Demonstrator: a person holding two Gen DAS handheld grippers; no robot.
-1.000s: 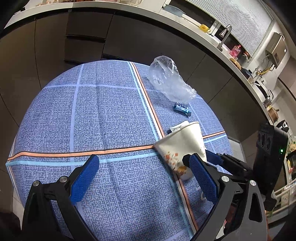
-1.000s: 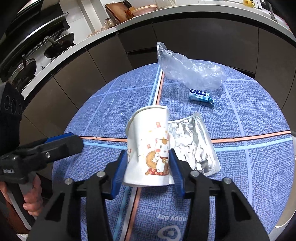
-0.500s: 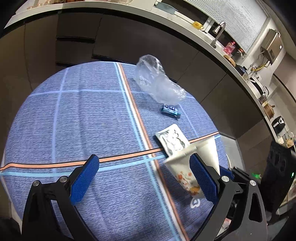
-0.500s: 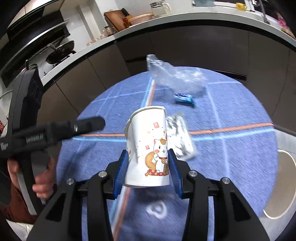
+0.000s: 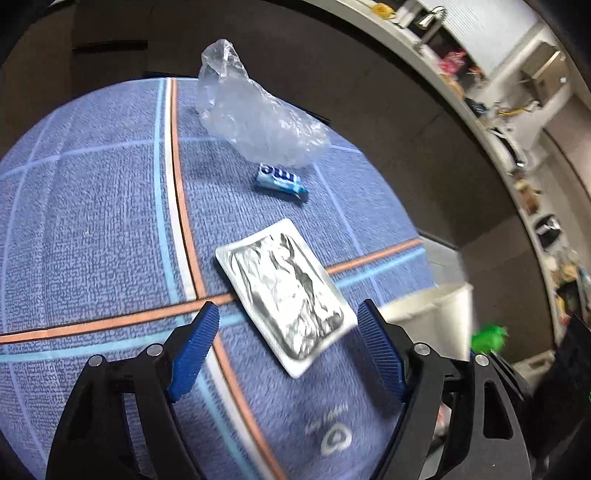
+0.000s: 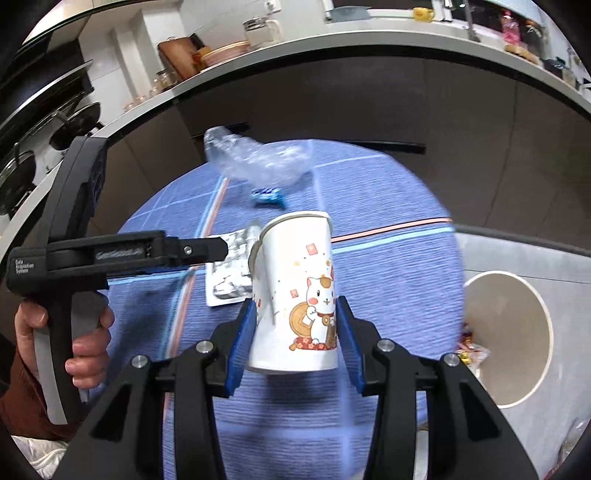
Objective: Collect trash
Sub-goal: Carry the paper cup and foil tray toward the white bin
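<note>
A crumpled silver foil pouch (image 5: 284, 295) lies flat on the blue checked tablecloth (image 5: 92, 221). My left gripper (image 5: 286, 350) hovers over its near end with the jaws closing; the pouch lies between the blue pads, which do not press on it. Farther back lie a small blue gum pack (image 5: 280, 179) and a clear plastic bag (image 5: 255, 122). My right gripper (image 6: 295, 343) is shut on an upright white paper cup (image 6: 295, 280) with a cat print, held above the table's right side. The right wrist view also shows the left gripper (image 6: 214, 251) over the pouch (image 6: 231, 273).
A round white bin (image 6: 543, 314) with wrappers inside stands on the floor past the table's right edge. Dark cabinets and a cluttered counter (image 6: 369, 33) curve behind the table. A person's hand (image 6: 85, 347) grips the left gripper's handle.
My left gripper has moved right until the foil pouch lies between its fingers, and its jaws have narrowed. The right gripper carried the cup rightward off the pouch; the bin came into view.
</note>
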